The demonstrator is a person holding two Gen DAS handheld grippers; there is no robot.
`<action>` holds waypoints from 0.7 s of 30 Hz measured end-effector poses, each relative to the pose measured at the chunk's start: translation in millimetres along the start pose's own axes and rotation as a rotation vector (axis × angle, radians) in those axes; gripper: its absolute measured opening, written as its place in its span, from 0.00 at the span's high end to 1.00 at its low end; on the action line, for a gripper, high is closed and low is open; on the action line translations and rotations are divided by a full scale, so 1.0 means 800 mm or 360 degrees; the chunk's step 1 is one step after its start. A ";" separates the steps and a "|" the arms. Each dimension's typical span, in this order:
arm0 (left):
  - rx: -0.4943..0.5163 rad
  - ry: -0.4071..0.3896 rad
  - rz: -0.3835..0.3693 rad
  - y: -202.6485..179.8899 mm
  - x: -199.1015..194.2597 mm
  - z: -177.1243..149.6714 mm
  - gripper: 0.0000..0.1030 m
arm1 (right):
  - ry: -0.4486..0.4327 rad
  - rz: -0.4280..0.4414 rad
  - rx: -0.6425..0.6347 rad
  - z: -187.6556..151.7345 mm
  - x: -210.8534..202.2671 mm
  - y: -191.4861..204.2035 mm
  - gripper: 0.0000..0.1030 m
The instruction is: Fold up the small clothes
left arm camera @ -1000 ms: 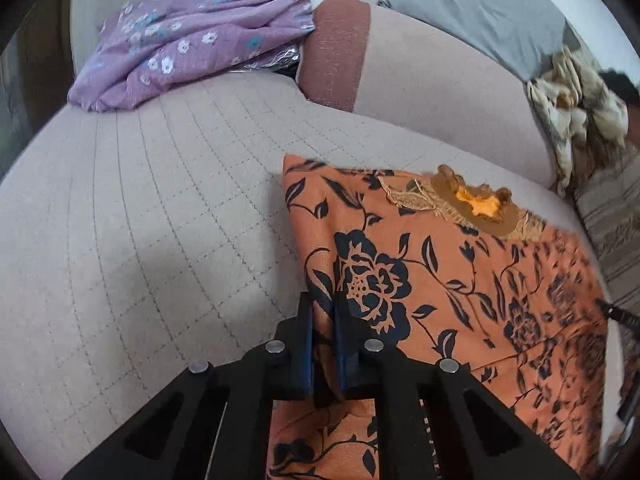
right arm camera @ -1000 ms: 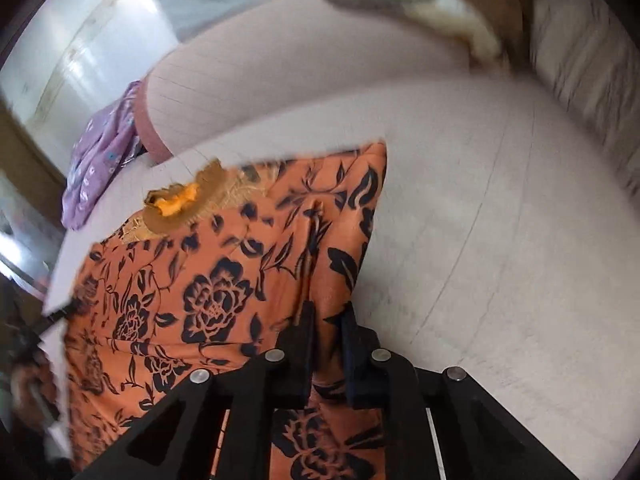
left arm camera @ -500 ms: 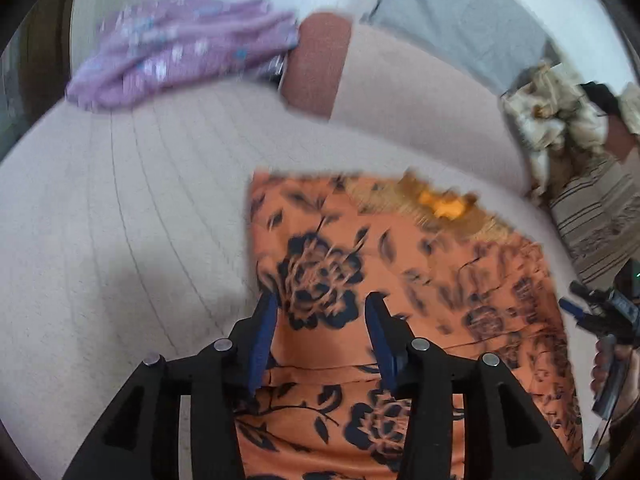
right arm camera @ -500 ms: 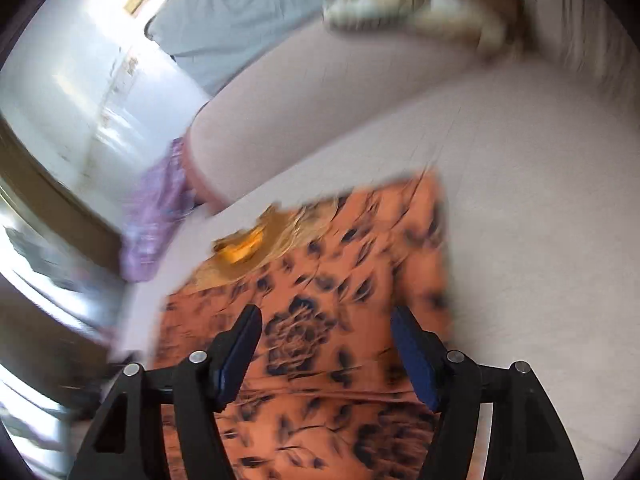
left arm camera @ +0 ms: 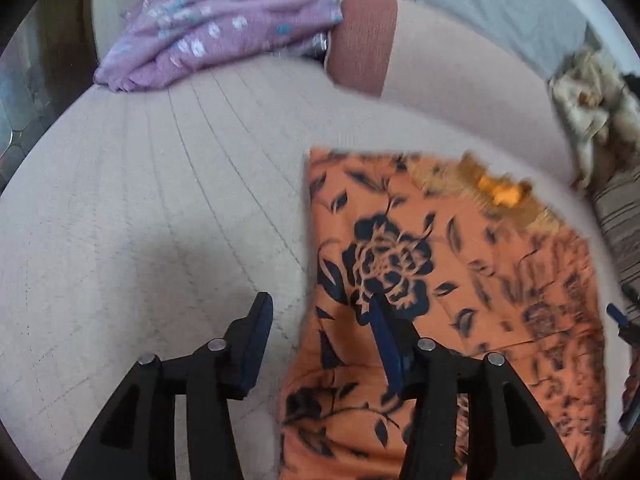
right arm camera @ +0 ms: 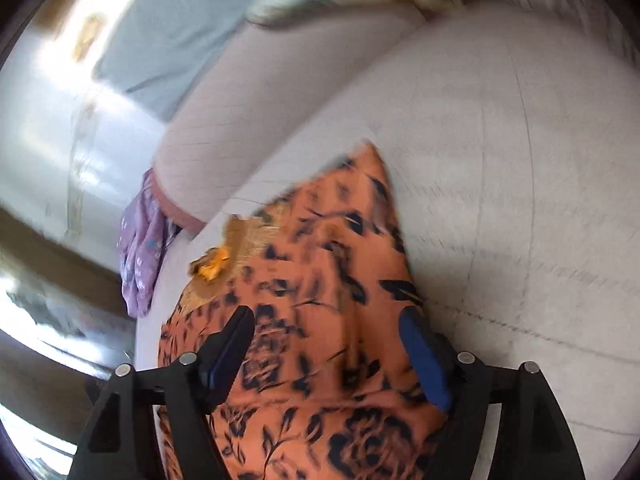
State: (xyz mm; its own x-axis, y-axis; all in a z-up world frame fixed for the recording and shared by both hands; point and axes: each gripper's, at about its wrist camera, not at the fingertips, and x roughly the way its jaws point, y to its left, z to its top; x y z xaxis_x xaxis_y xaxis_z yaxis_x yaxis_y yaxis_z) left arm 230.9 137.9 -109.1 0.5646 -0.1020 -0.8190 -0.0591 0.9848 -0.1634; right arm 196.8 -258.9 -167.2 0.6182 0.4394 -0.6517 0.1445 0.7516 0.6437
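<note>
Left gripper (left arm camera: pixel 318 310) with jaws apart, just opened wider, nothing pinched; left finger (left arm camera: pixel 256 336) over bare beige quilted sofa seat (left arm camera: pixel 160 220), right finger over the left edge of the orange dress with dark blue flowers (left arm camera: pixel 440 280), that edge lying in the gap between the jaws. Beyond these jaws and to the right, the dress's gold trimmed neckline (left arm camera: pixel 500 194); far ahead and to the left, a bundled purple floral cloth (left arm camera: pixel 216 28) beside a rust cushion (left arm camera: pixel 366 40)

Right gripper (right arm camera: pixel 330 326) likewise spread wide, also freshly opened, pads clear of the fabric; orange dress (right arm camera: pixel 320 280) flat on the seat between and ahead of both blue-padded fingers (right arm camera: pixel 420 344), its right edge just beside the right pad, bare sofa seat (right arm camera: pixel 520 200) further right. Neckline (right arm camera: pixel 224 256) ahead and left of these jaws, purple cloth (right arm camera: pixel 140 252) further left. Picture blurred
</note>
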 end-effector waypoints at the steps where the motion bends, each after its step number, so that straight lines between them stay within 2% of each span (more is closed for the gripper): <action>1: -0.0007 -0.0009 -0.0018 0.005 -0.011 -0.003 0.50 | -0.0010 -0.0030 -0.0085 -0.002 -0.010 0.010 0.24; 3: -0.0015 -0.0025 -0.0120 0.021 -0.045 -0.021 0.44 | 0.0012 -0.0098 -0.0161 -0.014 -0.035 0.018 0.24; 5: -0.0022 -0.0009 -0.0158 0.031 -0.072 -0.045 0.36 | 0.0049 -0.0105 -0.0185 -0.024 -0.062 0.009 0.24; 7: -0.0065 -0.0002 -0.0229 0.045 -0.105 -0.081 0.34 | 0.0136 -0.0151 -0.0199 -0.044 -0.095 -0.005 0.24; 9: -0.0087 0.0050 -0.0278 0.049 -0.121 -0.114 0.33 | 0.0200 -0.0164 -0.0175 -0.067 -0.133 -0.027 0.24; 11: -0.0133 0.0131 -0.0332 0.054 -0.133 -0.148 0.33 | 0.0334 -0.0167 -0.0099 -0.100 -0.158 -0.051 0.24; 13: -0.0179 0.0250 -0.0388 0.056 -0.136 -0.181 0.33 | 0.0432 -0.0139 -0.0039 -0.135 -0.173 -0.066 0.24; 15: -0.0219 0.0312 -0.0410 0.055 -0.139 -0.204 0.33 | 0.0556 -0.0154 -0.0029 -0.170 -0.183 -0.073 0.24; 20: -0.0234 0.0415 -0.0367 0.048 -0.147 -0.244 0.33 | 0.0672 -0.0084 -0.0009 -0.217 -0.196 -0.074 0.25; 21: -0.0241 0.0423 -0.0379 0.046 -0.149 -0.249 0.33 | 0.0701 -0.0080 -0.0007 -0.223 -0.193 -0.073 0.29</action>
State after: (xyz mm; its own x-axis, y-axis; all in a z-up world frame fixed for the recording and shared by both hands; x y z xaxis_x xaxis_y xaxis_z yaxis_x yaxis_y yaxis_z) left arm -2.2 158.5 -126.9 0.3452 -0.3779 -0.8591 -0.0842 0.8992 -0.4294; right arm -44.9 -282.8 -176.2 0.2223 0.5694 -0.7914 0.1618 0.7789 0.6059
